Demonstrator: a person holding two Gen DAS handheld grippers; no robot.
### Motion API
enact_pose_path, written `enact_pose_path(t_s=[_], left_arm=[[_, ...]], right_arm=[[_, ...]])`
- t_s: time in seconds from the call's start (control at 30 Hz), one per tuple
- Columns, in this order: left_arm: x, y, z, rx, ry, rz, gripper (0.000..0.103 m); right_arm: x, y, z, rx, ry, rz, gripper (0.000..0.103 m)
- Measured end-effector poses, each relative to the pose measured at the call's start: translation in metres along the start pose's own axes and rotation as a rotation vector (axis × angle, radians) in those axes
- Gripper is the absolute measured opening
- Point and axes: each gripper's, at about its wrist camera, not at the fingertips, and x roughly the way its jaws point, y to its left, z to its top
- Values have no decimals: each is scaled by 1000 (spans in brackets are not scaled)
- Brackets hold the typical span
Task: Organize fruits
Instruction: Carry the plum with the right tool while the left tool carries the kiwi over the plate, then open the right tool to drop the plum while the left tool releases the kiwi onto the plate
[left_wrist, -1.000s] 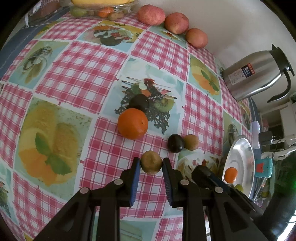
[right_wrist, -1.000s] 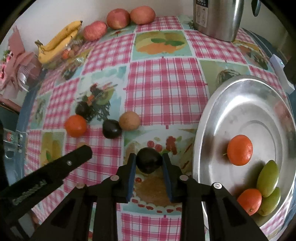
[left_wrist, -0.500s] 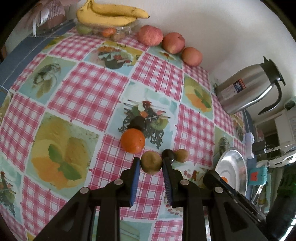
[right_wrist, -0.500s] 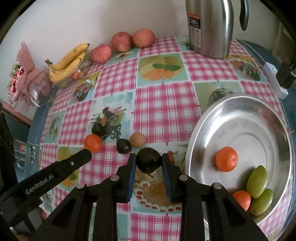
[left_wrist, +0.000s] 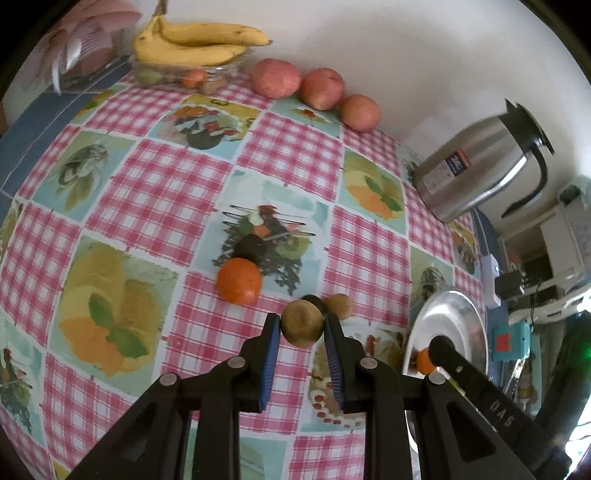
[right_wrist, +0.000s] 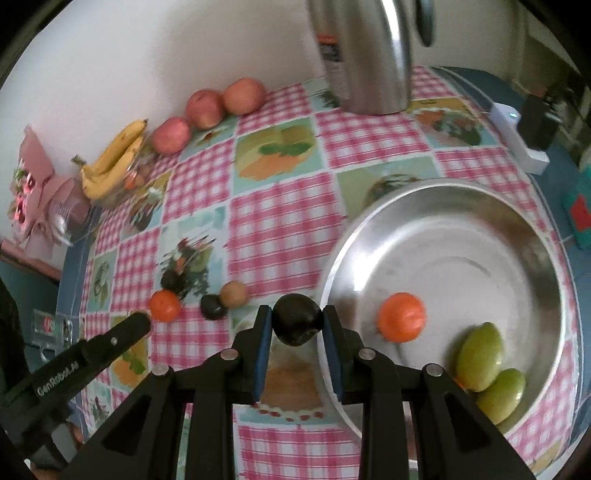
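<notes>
Fruit sits clamped in both my hands: my left gripper (left_wrist: 302, 326) squeezes a brown kiwi (left_wrist: 301, 322), my right gripper (right_wrist: 296, 325) a dark plum (right_wrist: 296, 319) at the steel plate's (right_wrist: 532, 236) near rim. Beyond, an orange (left_wrist: 239, 280) rests on the tabletop (left_wrist: 155, 192), apples (left_wrist: 320, 88) along the wall.

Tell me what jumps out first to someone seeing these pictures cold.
Each gripper clamps a fruit above the checked tablecloth: the left gripper a brown kiwi, the right gripper a dark plum. At the right gleams a steel dish holding oranges and two green fruits. Bananas and three apples line the wall at the back.
</notes>
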Motion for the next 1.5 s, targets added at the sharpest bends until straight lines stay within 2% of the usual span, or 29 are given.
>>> enact_pose_path(t_s=[0.37,0.57,0.7,1.5], left_arm=[[14,-63,-24,160,59,-49,26],[27,-111,-51,315,94,-69,26],[35,-127,-61,371,112,-77,26],[58,-137,-73,416,177,-53,27]], right_arm=[[-15,-75,0,184,-36,-95,29],[-25,-95,0,224,-65,-133,29],[-29,-102,0,240,-74,-134,29],[-7,-100,-5,236,9,-142,29]])
